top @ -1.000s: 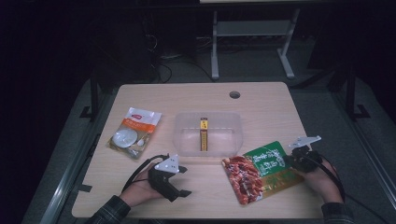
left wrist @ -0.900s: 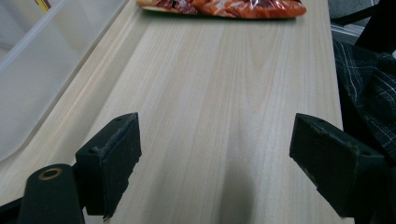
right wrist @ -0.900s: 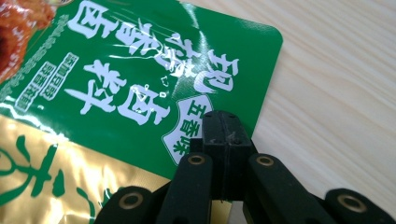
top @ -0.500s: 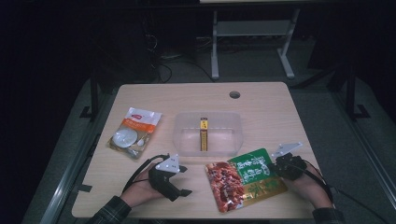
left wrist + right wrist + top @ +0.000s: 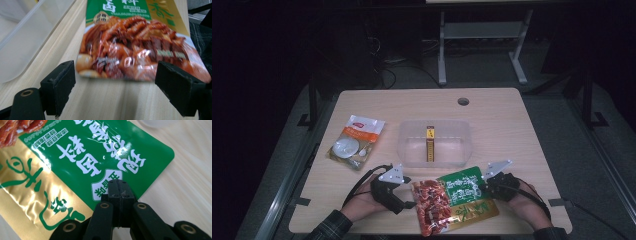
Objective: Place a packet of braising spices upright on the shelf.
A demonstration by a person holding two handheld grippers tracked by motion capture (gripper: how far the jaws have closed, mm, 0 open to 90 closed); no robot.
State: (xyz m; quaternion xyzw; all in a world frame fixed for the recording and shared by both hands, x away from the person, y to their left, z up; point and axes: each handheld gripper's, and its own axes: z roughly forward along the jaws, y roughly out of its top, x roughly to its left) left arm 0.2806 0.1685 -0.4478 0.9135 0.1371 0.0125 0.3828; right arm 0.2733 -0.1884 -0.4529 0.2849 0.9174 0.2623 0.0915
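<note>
A snack bag [image 5: 452, 202] printed green, gold and with red meat lies flat near the table's front edge, between both grippers. My right gripper [image 5: 482, 189] is shut, and its tips [image 5: 119, 187] rest on the bag's green corner [image 5: 100, 152]; I see no foil between the jaws. My left gripper [image 5: 411, 197] lies to the left of the bag and points at it. In the left gripper view its jaws [image 5: 115, 82] stand wide open, with the bag's red end [image 5: 135, 50] just in front of them and not touching.
A clear plastic container [image 5: 407, 145] stands mid-table behind the bag, with a narrow yellow packet [image 5: 430, 143] inside. A white and orange pouch [image 5: 355, 142] lies at the left. The table [image 5: 512, 130] has a cable hole [image 5: 463, 101] at the back.
My right gripper has slid left along the front of the table, and the snack bag moved with it towards the left gripper. The left hand stayed where it was.
</note>
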